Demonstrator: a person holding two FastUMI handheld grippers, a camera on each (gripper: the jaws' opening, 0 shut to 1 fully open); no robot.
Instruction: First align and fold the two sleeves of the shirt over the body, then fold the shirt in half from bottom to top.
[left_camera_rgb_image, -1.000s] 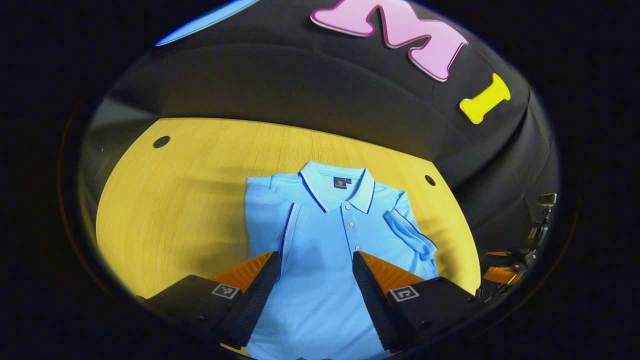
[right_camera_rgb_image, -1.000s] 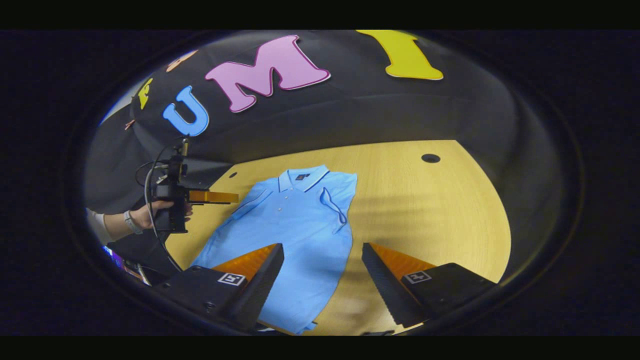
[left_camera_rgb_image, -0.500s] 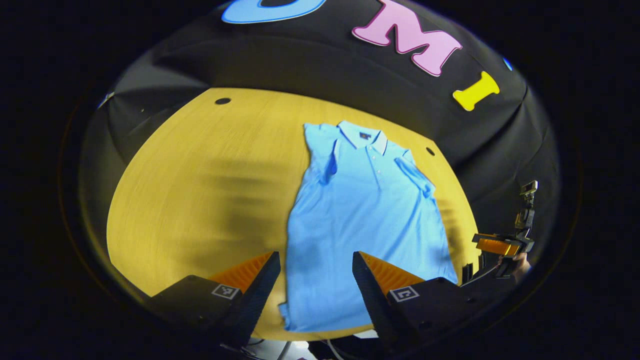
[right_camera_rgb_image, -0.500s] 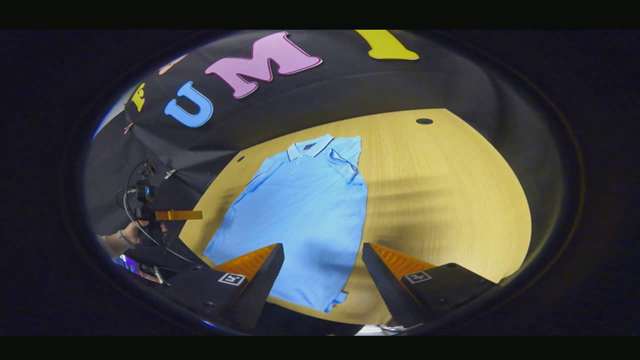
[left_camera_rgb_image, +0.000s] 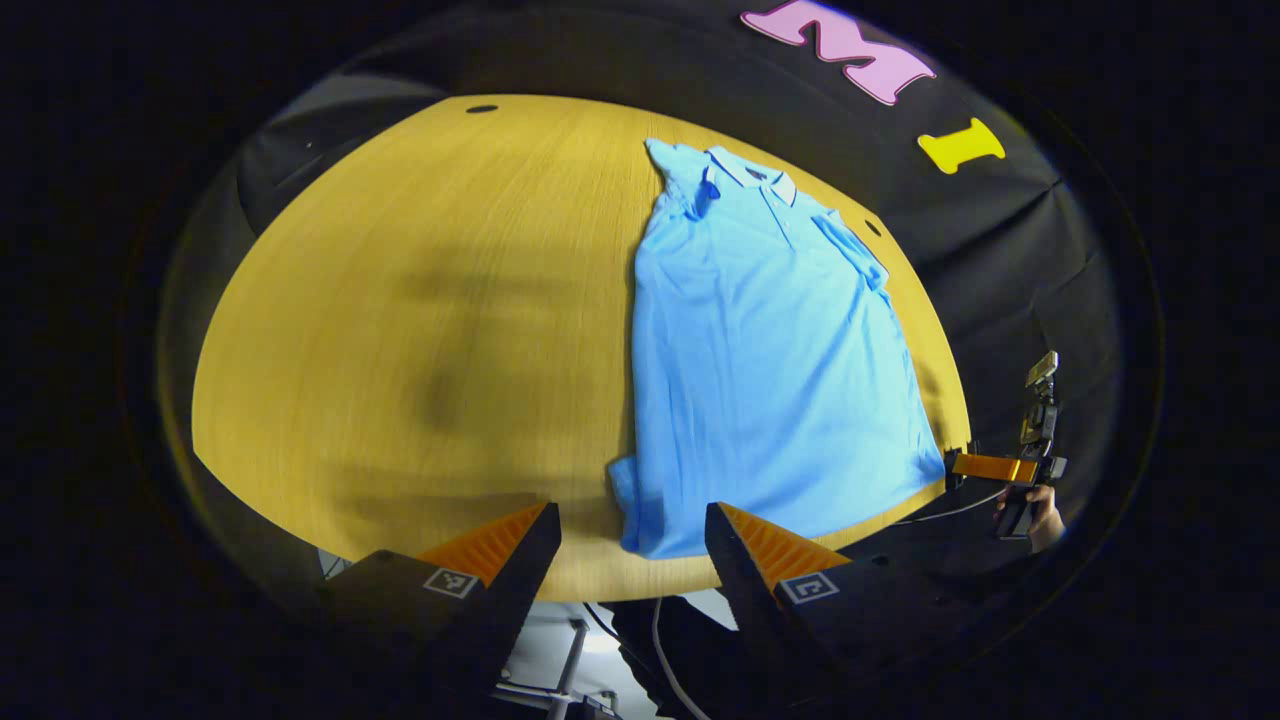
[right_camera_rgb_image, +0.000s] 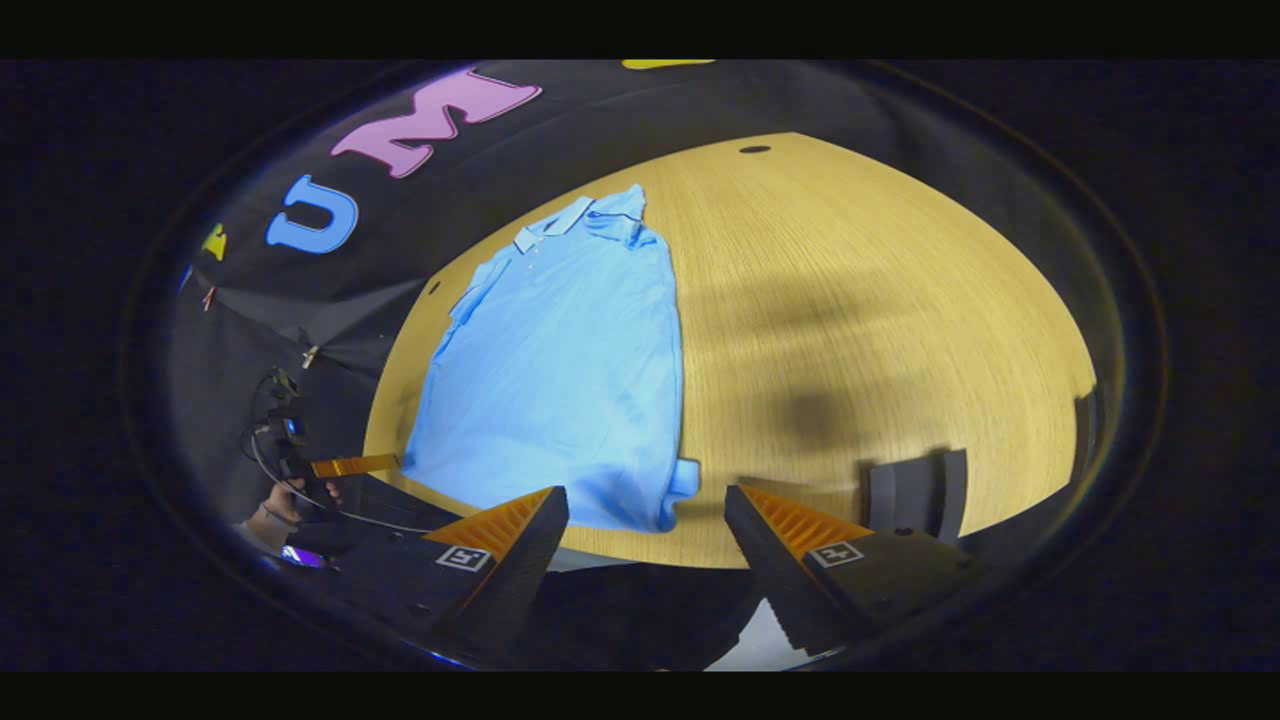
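Both grippers are empty, fingers spread apart, held off the near edge of the table. Left gripper (left_camera_rgb_image: 628, 545): in the left gripper view its two fingers frame the bottom hem of the shirt (left_camera_rgb_image: 770, 350), not touching the cloth. Right gripper (right_camera_rgb_image: 645, 530): in the right gripper view its fingers likewise stand apart, with the hem's near corner between and beyond them, no contact.

Each camera picks up the other unit farther off. Left gripper view: right gripper at the far right, off the table edge just beside the hem's corner, held by a hand (left_camera_rgb_image: 1040, 515); a cable runs from it. Right gripper view: left gripper at lower left, held by a hand (right_camera_rgb_image: 290, 500) with a band on the wrist, finger pointing toward the shirt's lower edge, short of it.

Shirt: light blue polo, lying flat on the wooden table (left_camera_rgb_image: 420, 300), collar (left_camera_rgb_image: 755, 178) at the far end, hem at the near edge. Both short sleeves lie folded in over the body; left sleeve (left_camera_rgb_image: 690, 185), right sleeve (left_camera_rgb_image: 850, 250). Bottom half not yet folded up. One hem corner curls slightly at the near side.

Small dark holes (left_camera_rgb_image: 481, 108) mark the tabletop near its far edge.
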